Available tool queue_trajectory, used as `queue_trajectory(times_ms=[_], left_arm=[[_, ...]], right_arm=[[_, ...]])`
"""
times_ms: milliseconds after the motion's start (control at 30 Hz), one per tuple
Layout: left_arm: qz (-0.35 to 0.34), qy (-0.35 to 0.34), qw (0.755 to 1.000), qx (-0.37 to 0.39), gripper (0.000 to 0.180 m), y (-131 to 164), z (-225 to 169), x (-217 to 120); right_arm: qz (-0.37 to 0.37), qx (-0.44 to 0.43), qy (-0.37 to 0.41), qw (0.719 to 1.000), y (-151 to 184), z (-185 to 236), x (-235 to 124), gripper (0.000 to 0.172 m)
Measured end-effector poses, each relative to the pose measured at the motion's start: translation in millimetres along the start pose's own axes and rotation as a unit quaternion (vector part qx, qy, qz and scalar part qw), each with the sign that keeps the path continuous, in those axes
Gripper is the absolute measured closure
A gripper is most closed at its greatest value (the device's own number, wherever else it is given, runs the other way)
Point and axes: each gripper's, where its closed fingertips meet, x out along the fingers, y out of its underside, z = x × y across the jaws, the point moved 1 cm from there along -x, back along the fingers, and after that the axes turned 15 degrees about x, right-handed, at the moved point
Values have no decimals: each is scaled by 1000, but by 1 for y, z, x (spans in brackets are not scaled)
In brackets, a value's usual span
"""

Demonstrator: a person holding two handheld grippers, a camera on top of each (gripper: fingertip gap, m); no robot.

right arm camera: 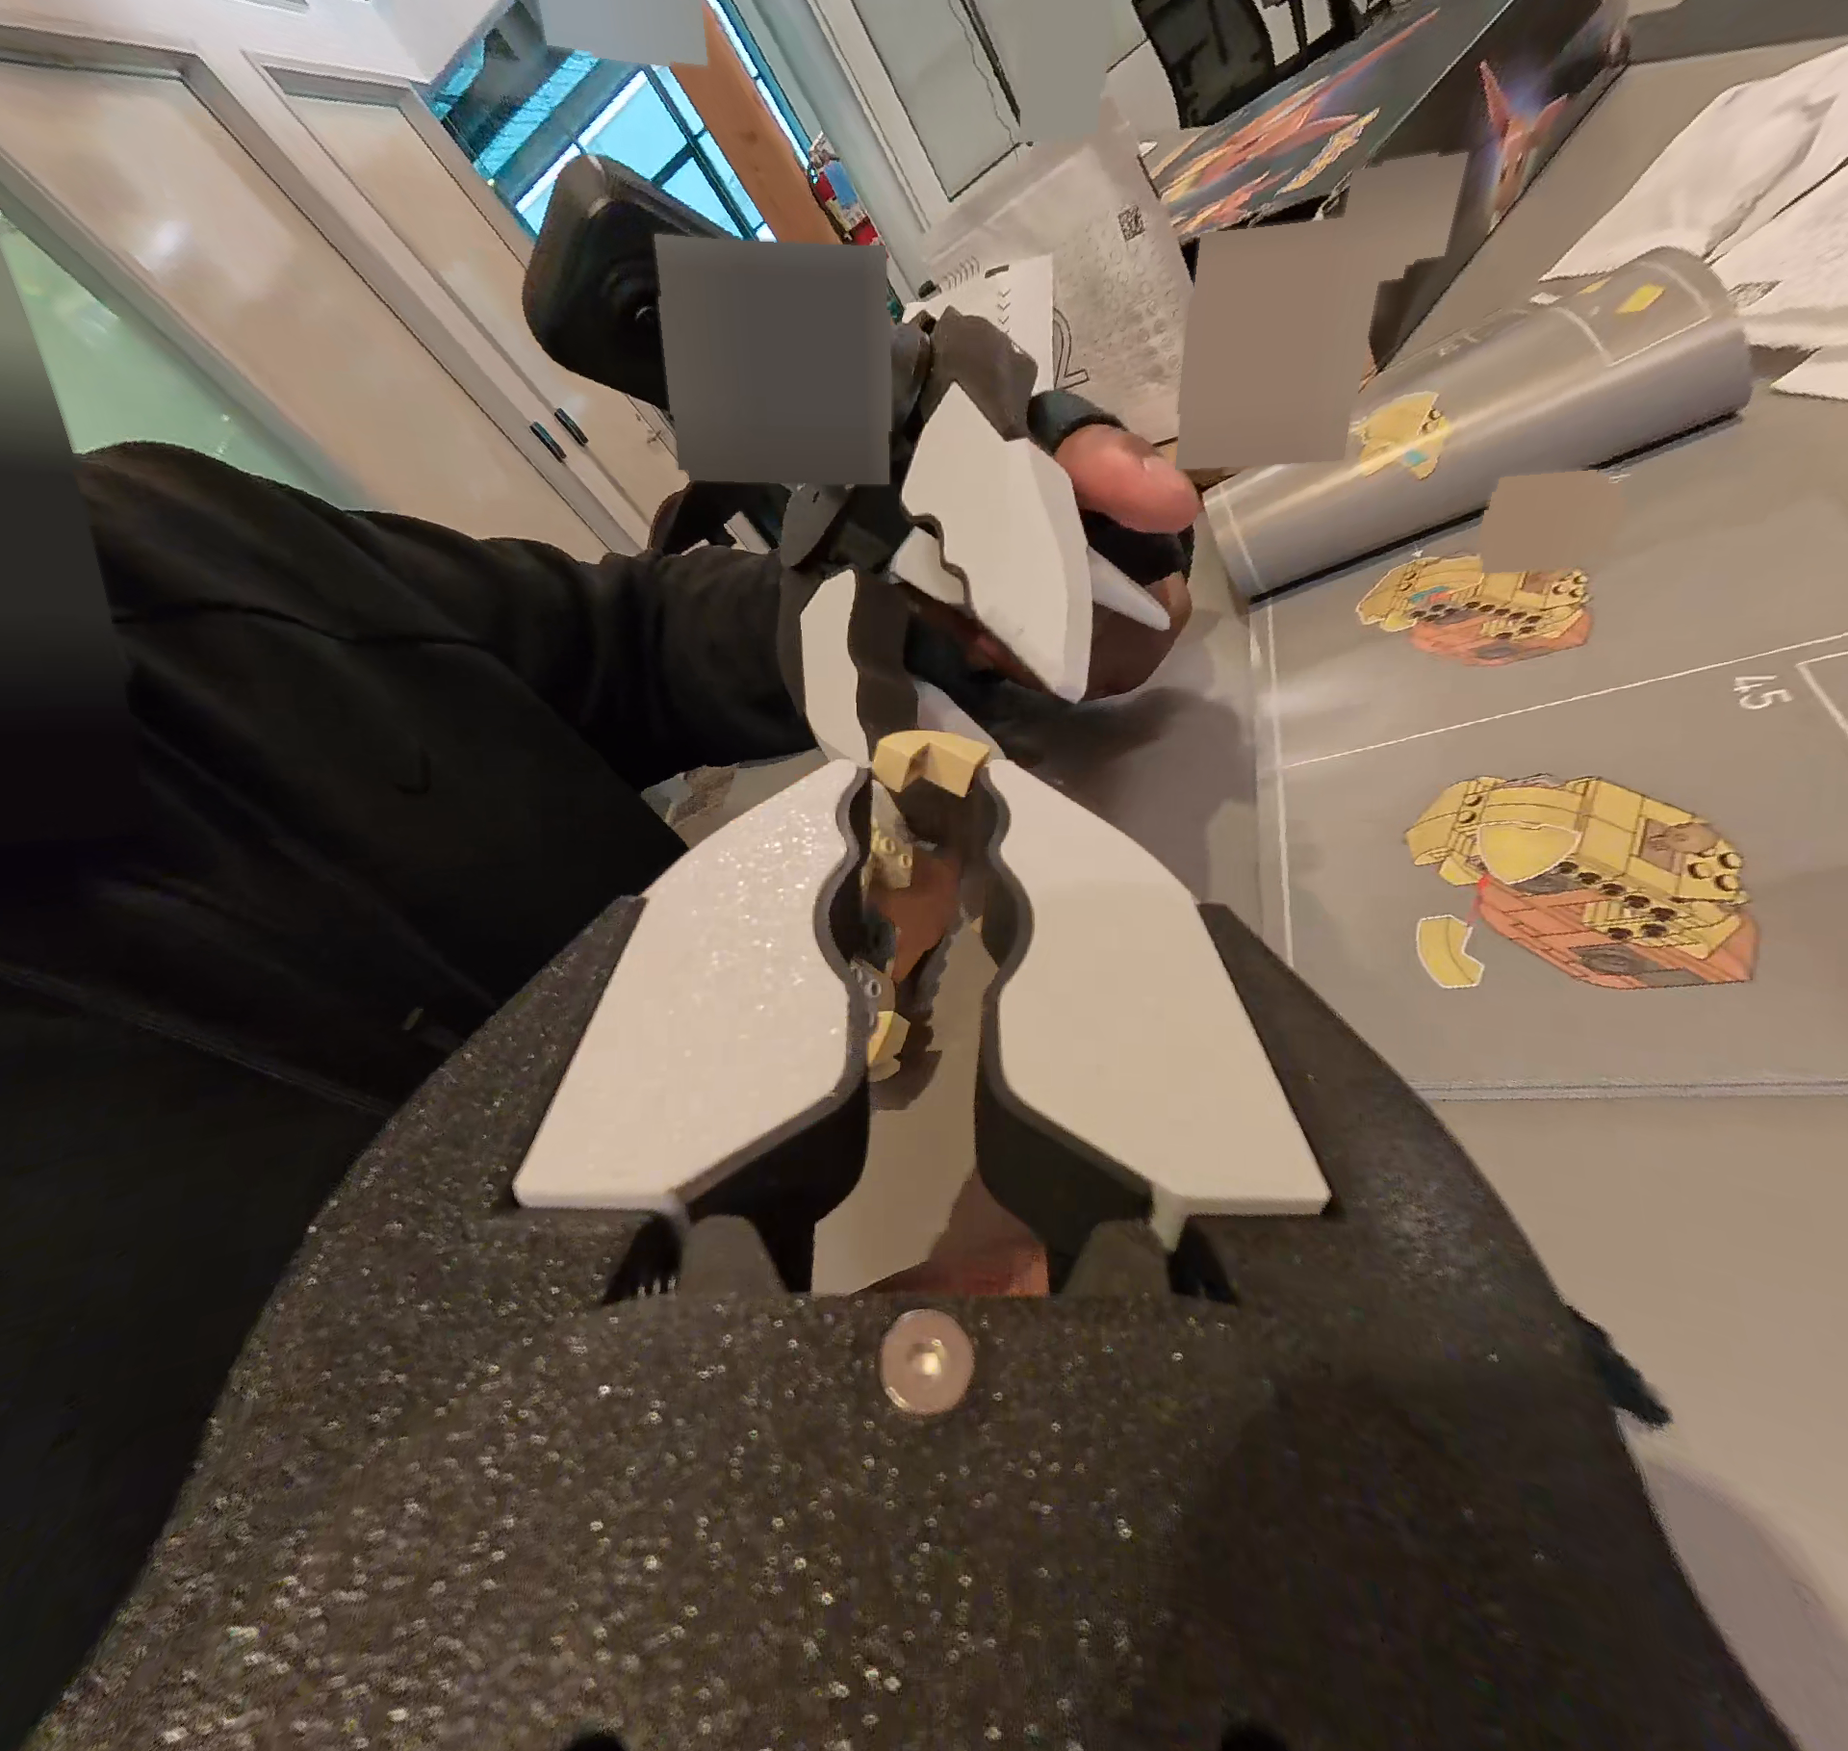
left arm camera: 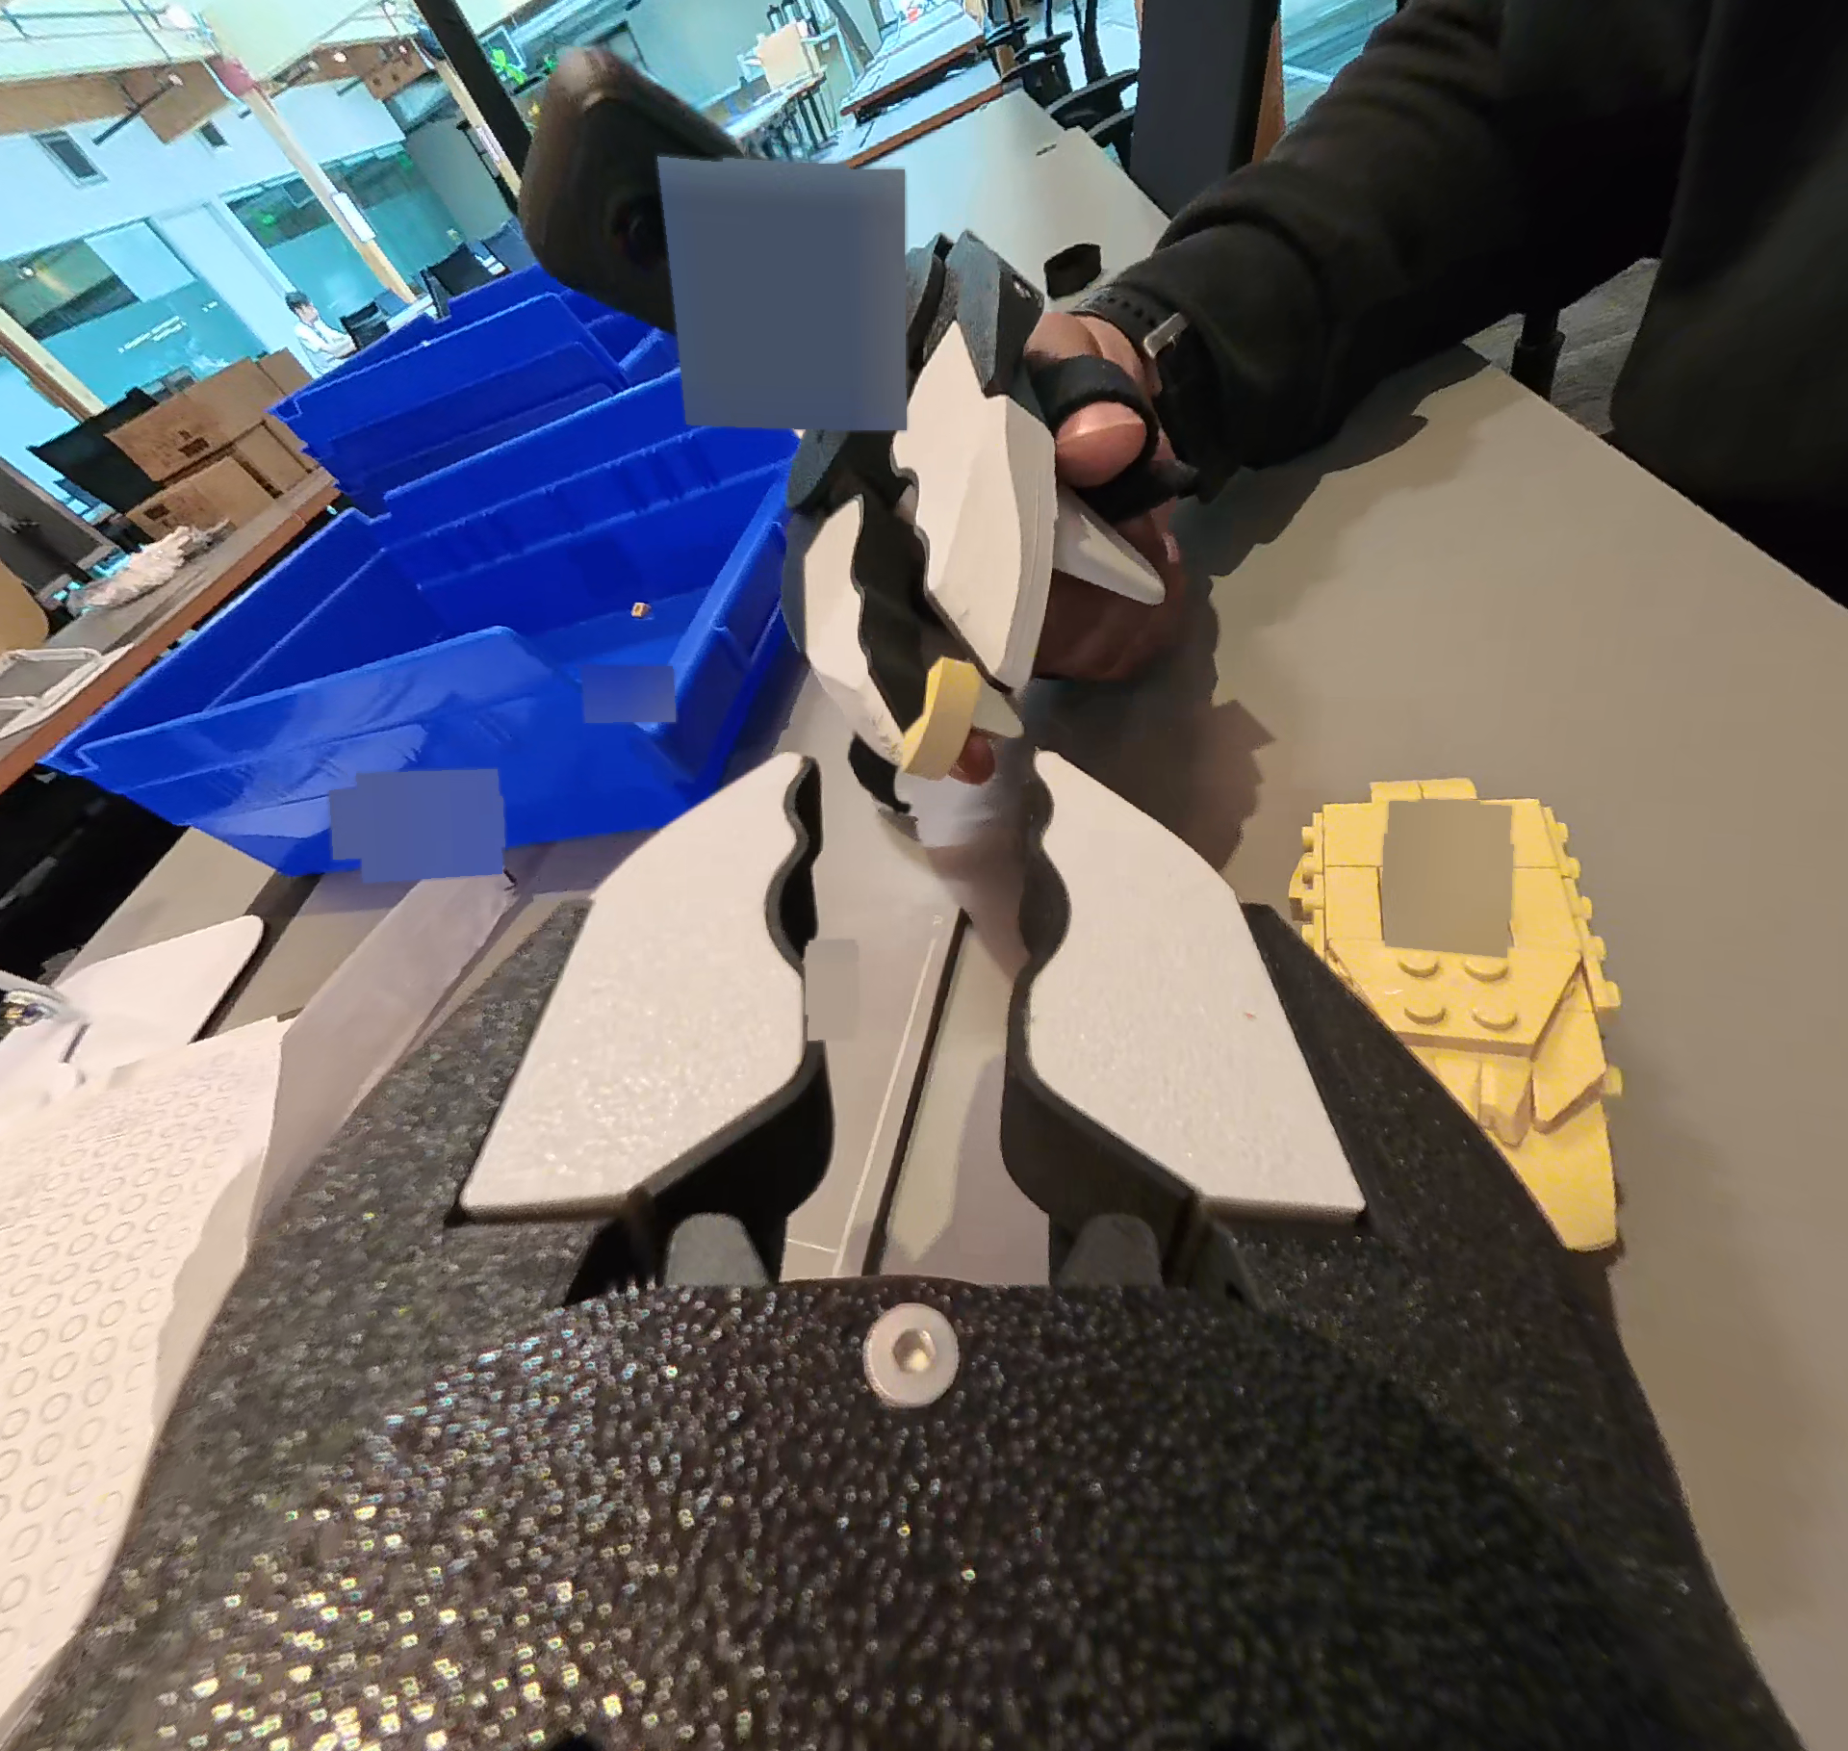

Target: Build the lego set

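In the right wrist view my right gripper is shut on a small tan curved brick piece, pinched at the very fingertips. The left wrist view shows the same piece held in the right gripper, just beyond my left gripper's tips. My left gripper is open and empty, and its pads stand clear of the piece; it also shows in the right wrist view, facing the piece. A tan brick model lies on the grey table to the right. Parts of a tan and brown model show through the right gripper's gap.
Stacked blue bins stand at the left. White printed plastic bags lie at the near left. An open instruction booklet with a curled page lies at the right, with a dark box behind it. A black sleeve reaches in. Left and right tips are no more than a few centimetres apart.
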Motion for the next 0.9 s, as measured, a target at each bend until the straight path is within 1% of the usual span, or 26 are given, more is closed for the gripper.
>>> queue_trajectory(times_ms=[167, 300, 467, 900], left_arm=[[3, 9, 1000, 1, 152, 3, -4, 2], [-8, 11, 1000, 5, 162, 0, -6, 1], [-14, 9, 1000, 5, 170, -1, -5, 0], [-9, 22, 1000, -12, 171, 2, -6, 0]], right_arm=[[-2, 10, -3, 1000, 1, -1, 3, 153], [1, 10, -2, 1000, 3, -1, 4, 153], [4, 13, -4, 1000, 5, 1, 5, 153], [12, 21, 4, 1000, 7, -2, 7, 153]])
